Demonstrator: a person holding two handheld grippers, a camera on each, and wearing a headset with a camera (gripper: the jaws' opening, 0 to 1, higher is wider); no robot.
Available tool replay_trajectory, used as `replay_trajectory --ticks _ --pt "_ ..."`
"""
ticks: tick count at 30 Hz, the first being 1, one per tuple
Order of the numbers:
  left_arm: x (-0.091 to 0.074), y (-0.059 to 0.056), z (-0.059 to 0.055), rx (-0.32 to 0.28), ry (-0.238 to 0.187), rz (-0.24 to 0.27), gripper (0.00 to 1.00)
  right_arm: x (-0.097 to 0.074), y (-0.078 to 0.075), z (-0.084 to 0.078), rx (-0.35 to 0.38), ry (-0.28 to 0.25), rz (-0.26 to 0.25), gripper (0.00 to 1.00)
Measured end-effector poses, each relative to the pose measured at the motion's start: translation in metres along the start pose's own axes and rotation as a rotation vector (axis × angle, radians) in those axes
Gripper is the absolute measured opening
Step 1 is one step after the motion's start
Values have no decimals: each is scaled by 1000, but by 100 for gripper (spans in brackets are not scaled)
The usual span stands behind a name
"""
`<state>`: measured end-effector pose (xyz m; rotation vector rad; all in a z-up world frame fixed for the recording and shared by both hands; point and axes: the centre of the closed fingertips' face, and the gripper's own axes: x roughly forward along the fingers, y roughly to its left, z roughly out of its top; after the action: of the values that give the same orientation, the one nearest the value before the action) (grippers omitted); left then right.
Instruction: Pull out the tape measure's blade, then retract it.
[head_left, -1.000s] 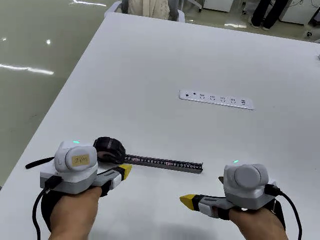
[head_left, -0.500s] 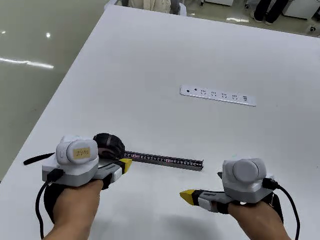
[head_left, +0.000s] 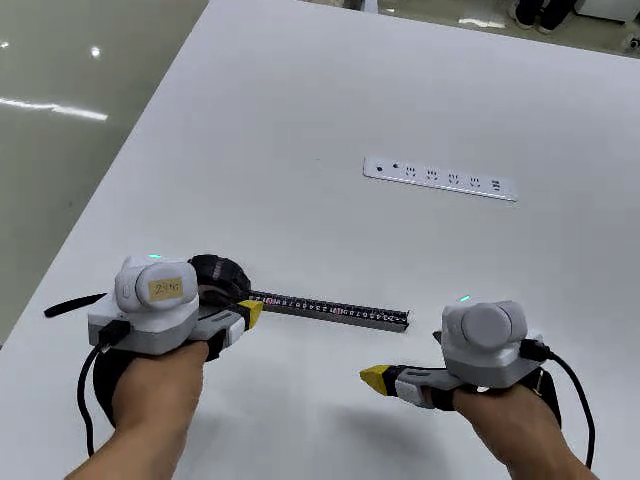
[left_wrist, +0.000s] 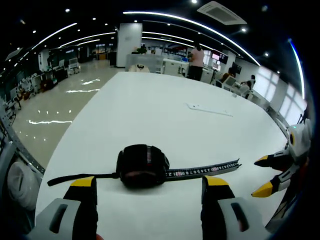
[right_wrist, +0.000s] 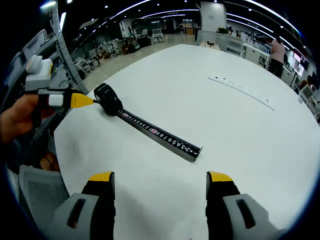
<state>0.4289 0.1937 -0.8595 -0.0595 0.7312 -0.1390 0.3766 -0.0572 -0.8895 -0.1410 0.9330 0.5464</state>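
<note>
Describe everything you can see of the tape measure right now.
The tape measure has a round black case and lies on the white table. Its dark blade, printed with pale numerals, is out and lies flat, pointing toward the right tool, which is open and apart from the blade's tip. A black strap trails from the case's other side. The open left tool sits just short of the case, with no clear contact.

Tape measure case (head_left: 222, 276) half hidden behind left claw (head_left: 248, 314); blade (head_left: 335, 312) numerals too small to read.
</note>
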Motion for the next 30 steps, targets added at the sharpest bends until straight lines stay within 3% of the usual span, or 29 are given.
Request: replay_trajectory --ticks 11,18,30 --pt "4 1 0 -3 0 6 80 4 -2 0 -5 7 4 76" --pt "19 -1 6 -4 -5 14 80 12 -12 -1 -17 28 11 75" --pt "29 -2 7 -5 5 15 79 19 -18 0 -32 43 18 75"
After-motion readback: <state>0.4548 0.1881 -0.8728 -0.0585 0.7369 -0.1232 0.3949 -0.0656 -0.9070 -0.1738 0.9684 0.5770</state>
